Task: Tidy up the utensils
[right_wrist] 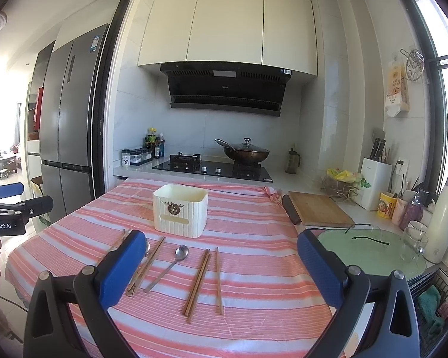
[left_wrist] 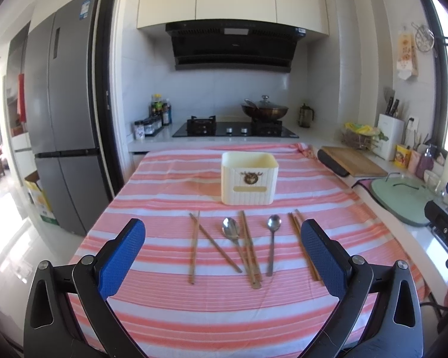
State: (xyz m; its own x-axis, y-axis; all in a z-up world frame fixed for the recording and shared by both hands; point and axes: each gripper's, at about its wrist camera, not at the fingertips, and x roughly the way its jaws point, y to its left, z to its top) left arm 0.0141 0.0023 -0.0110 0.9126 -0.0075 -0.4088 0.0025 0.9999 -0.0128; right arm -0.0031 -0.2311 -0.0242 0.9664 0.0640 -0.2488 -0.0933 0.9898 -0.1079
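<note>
Blue-padded left gripper (left_wrist: 223, 256) and right gripper (right_wrist: 222, 265) both hover spread wide, grasping nothing. Only the left view shows every utensil: two steel spoons (left_wrist: 272, 238) among wooden chopsticks (left_wrist: 249, 250), before the cream ribbed plastic holder (left_wrist: 249, 179). In the right view one spoon seems hidden behind a finger. Pink-and-white striped cloth (left_wrist: 194, 313) covers the kitchen table.

The left claw (left_wrist: 223, 256), its blue-padded fingers (left_wrist: 122, 256) spread wide, is hovering above the bench under a pink-and-white striped cloth (left_wrist: 170, 307). A cream ribbed plastic utensil box (left_wrist: 249, 182) is standing beyond a row of brown wooden chopsticks (left_wrist: 194, 246) and two shiny metal spoons (left_wrist: 231, 232) (left_wrist: 273, 240). Another gripper's black body (left_wrist: 446, 223) is showing at the right edge.
</note>
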